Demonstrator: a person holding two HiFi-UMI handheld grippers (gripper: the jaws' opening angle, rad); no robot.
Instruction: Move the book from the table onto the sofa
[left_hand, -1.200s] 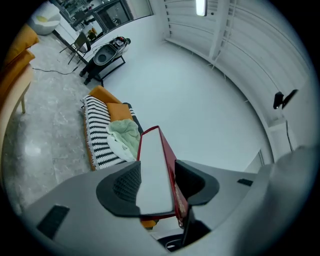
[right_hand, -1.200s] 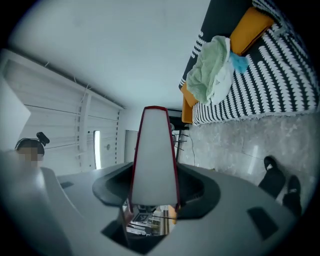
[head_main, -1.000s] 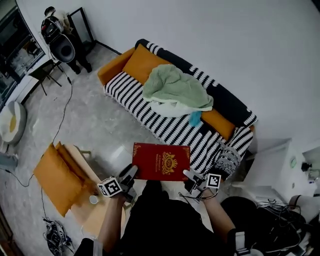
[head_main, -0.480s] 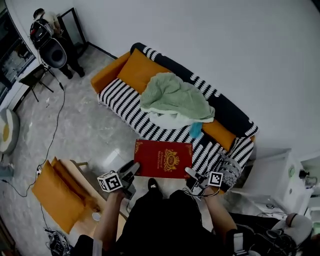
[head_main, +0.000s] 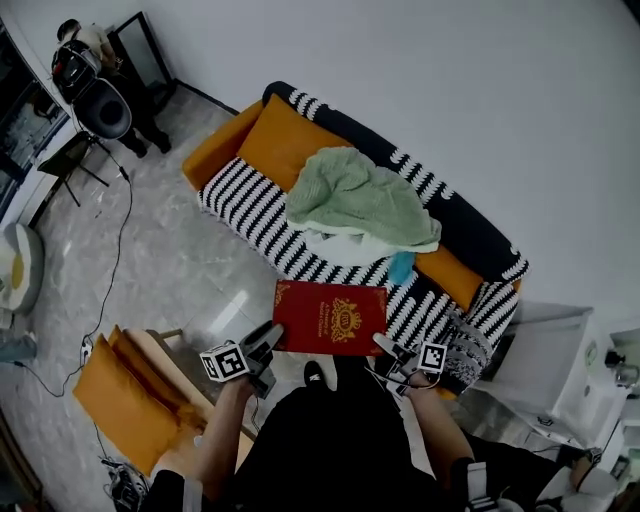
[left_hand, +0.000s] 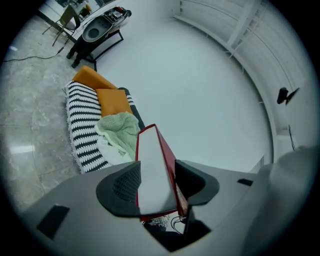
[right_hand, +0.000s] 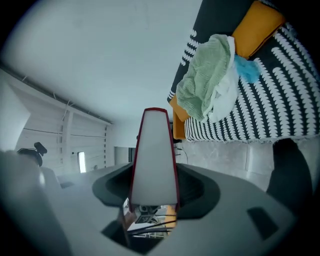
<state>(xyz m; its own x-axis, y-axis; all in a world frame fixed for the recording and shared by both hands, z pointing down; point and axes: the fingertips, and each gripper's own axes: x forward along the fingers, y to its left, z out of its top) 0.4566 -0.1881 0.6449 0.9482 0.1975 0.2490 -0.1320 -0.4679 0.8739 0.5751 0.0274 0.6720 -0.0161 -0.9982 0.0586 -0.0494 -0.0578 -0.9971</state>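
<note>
A red book (head_main: 331, 317) with a gold crest hangs flat in the air just before the front edge of the black-and-white striped sofa (head_main: 262, 204). My left gripper (head_main: 271, 338) is shut on its left edge and my right gripper (head_main: 383, 346) is shut on its right edge. The left gripper view has the book's white page edge (left_hand: 152, 170) clamped between both jaws, with the sofa (left_hand: 80, 120) behind. Seen from the right gripper, the book (right_hand: 154, 160) stands between the jaws and the sofa (right_hand: 250, 115) lies to the right.
A green blanket (head_main: 360, 200), a white cloth and a blue item (head_main: 400, 266) lie on the sofa's middle; orange cushions (head_main: 284, 138) sit at both ends. An orange-cushioned wooden chair (head_main: 125, 390) stands lower left, a white cabinet (head_main: 545, 360) at right. A person (head_main: 85, 45) stands far back left.
The book and both grippers have moved towards the sofa; the book now sits right at its front edge. Both grips are unchanged.
</note>
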